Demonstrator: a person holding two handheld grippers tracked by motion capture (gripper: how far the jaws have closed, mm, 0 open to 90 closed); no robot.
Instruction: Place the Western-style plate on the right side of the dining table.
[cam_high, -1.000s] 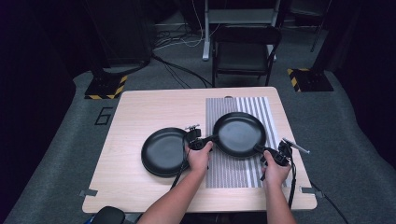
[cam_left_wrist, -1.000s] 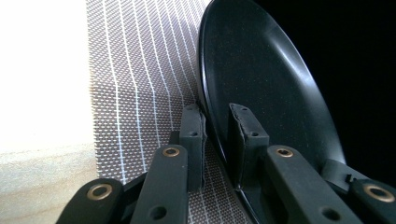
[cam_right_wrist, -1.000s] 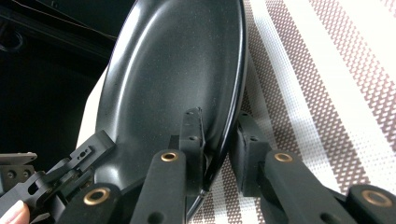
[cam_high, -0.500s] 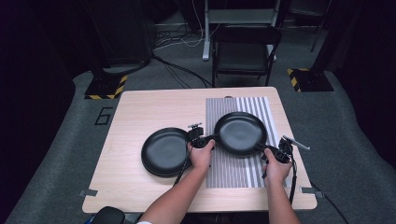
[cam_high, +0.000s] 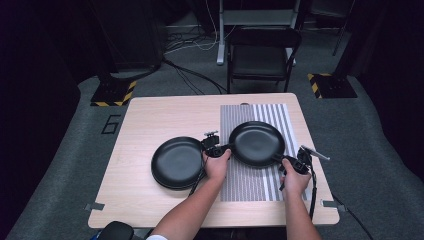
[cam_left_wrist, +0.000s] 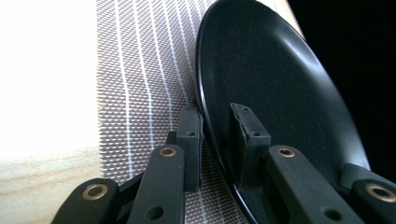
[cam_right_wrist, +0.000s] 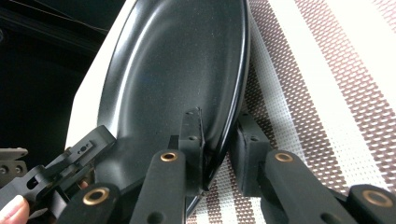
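- Both tongs straddle the rim of one round black shallow pan, one at each side of it.
- Left tongs stand at the pan's left edge; one jaw is inside the pan and the other outside, beneath the rim. A narrow gap shows between the pads and the rim, so this pair looks loosened rather than clenched; its jaws have just been opening a little.
- Right tongs take the pan's near-right edge, with the inner pad pressed against the rim and the outer pad just beside it: a grasp on the pan.
- That pan sits on a brown-and-white striped woven mat on the right half of the pale wooden worktop.
- A second round black pan lies on the bare wood just left of the left hand, apart from the first pan.
- Right hand rests near the worktop's right near edge.
- A black folding chair stands on the floor beyond the worktop's far edge.
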